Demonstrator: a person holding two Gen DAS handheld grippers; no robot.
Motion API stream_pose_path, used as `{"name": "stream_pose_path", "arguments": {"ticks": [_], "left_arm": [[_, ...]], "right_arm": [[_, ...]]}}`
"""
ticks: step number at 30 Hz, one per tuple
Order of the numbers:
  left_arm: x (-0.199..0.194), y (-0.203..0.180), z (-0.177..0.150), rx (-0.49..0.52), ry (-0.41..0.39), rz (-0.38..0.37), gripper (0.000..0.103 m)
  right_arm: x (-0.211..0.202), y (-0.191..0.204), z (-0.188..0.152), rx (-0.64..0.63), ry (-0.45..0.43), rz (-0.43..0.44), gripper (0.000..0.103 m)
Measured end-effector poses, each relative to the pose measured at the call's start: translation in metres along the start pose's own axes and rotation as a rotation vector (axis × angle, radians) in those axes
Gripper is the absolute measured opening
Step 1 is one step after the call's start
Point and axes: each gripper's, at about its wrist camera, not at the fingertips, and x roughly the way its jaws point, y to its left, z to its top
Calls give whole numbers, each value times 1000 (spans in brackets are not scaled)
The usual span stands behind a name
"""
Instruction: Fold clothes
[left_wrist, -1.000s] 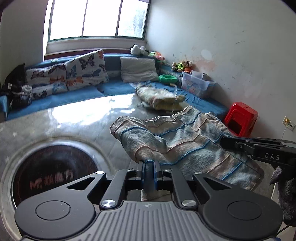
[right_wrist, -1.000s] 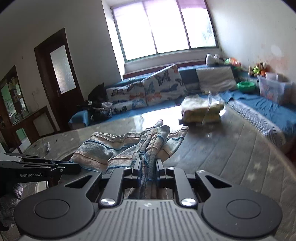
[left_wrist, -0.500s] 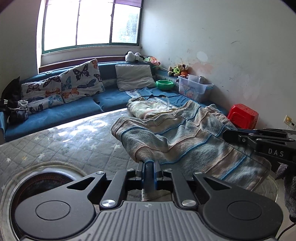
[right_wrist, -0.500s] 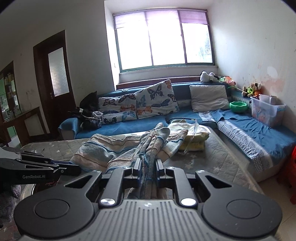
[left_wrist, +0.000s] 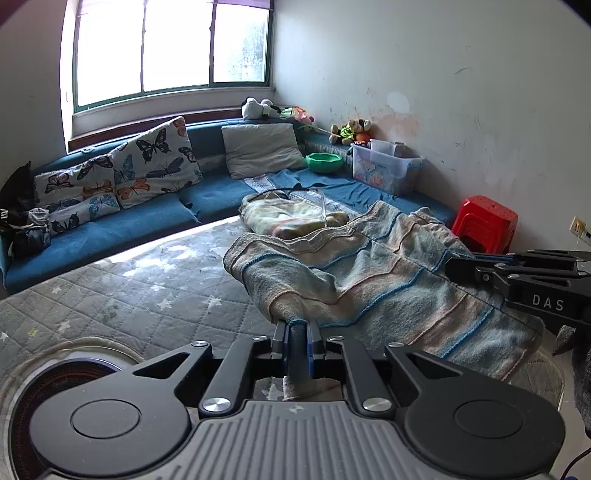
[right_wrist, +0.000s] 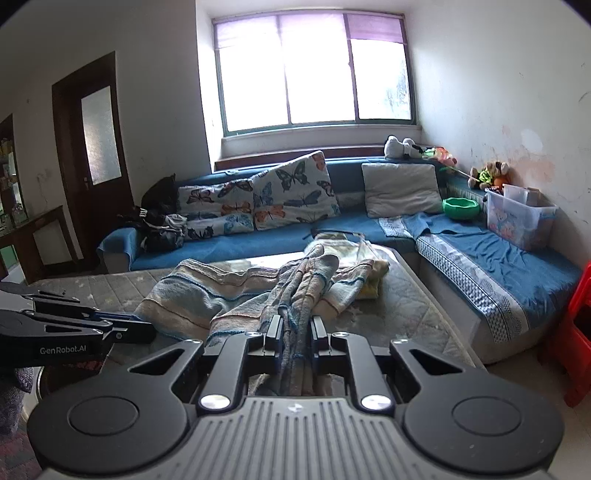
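You've got the striped towel stretched between both grippers above the quilted table cover: L gripper clamped on a thin edge, R gripper clamped on a thick bunched wad. It's soft, floppy terry, light but saggy w/ a slack middle, so expect droop. Better hold is at the corners/hem, not mid-bunch like R has now.

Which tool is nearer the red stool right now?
Right. The right tool has the red stool close on its right side. The left tool sits further off, with the striped towel and the right tool between it and the stool.
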Motion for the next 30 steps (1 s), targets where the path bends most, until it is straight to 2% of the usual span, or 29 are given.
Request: {"name": "stream_pose_path", "arguments": {"ticks": [19,30], "left_arm": [[44,-9,-15,-9,92,-22,10],[69,-12,-36,-10,165,-32,10]], "right_arm": [[29,-25,-29,20,84,-26,13],[47,-37,-56,62,159,-38,13]]}}
